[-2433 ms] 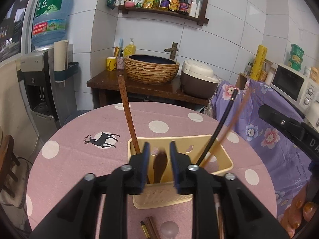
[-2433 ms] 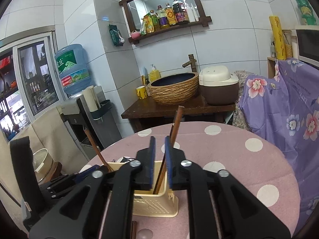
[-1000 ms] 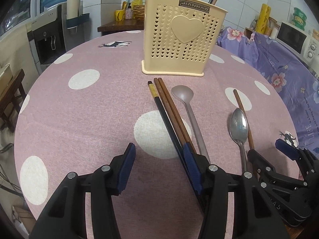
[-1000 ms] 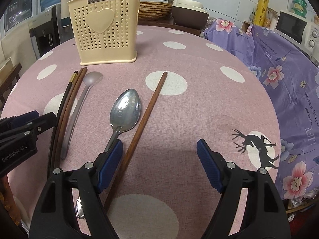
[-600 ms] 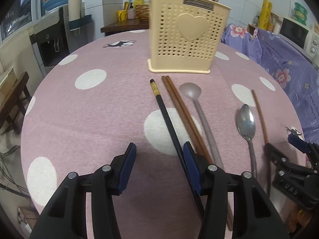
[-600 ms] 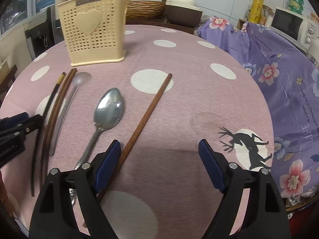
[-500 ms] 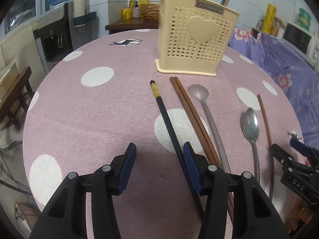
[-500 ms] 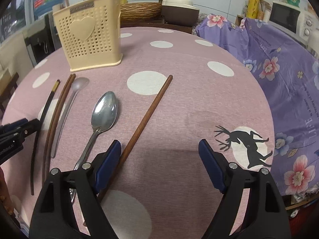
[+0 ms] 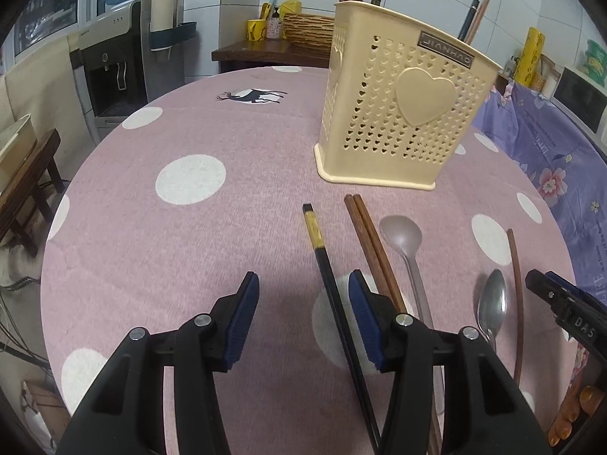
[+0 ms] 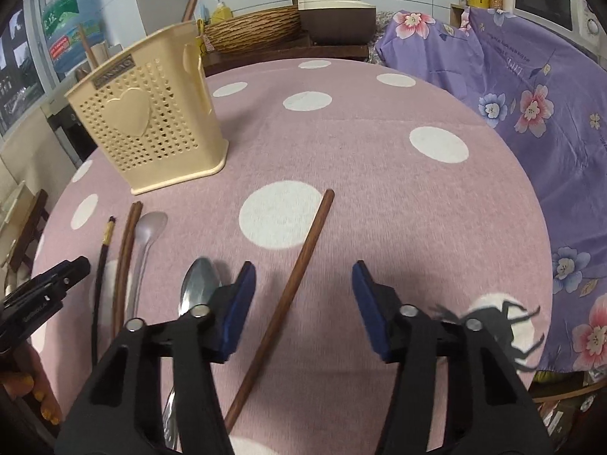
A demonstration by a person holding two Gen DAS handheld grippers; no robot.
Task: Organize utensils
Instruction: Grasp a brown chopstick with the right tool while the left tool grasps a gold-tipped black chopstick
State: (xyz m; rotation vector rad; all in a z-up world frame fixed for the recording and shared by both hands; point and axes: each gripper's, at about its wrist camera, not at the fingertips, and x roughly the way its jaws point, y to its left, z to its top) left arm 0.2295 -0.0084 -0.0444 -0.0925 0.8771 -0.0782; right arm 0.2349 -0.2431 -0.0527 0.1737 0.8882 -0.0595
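1. nearest first: the right gripper hovers over the pink dotted tablecloth with its jaws apart. they've just been closing in, and the single brown chopstick runs up between the pads, but nothing's pinched yet as far as i can see.
2. the left gripper is about half open and holds nothing. the black chopstick passes just inside its right pad.
3. chopsticks are light, stiff and thin, so they'll roll or skate on cloth. i'd grab around mid-length, pads square across the stick, so it doesn't seesaw on the lift.
4. next out: the steel spoon lies just left of the right gripper. it's heavier, smooth and slippery. take the handle near the neck, not the bowl.
5. beside it lie the pair of brown chopsticks and a grey spoon. the grey one looks like matte plastic, but the view's too soft to be sure.
6. farthest: the cream utensil holder stands upright on the cloth, with a few sticks already poking out the top. it looks light, so drop things in gently or it could tip.
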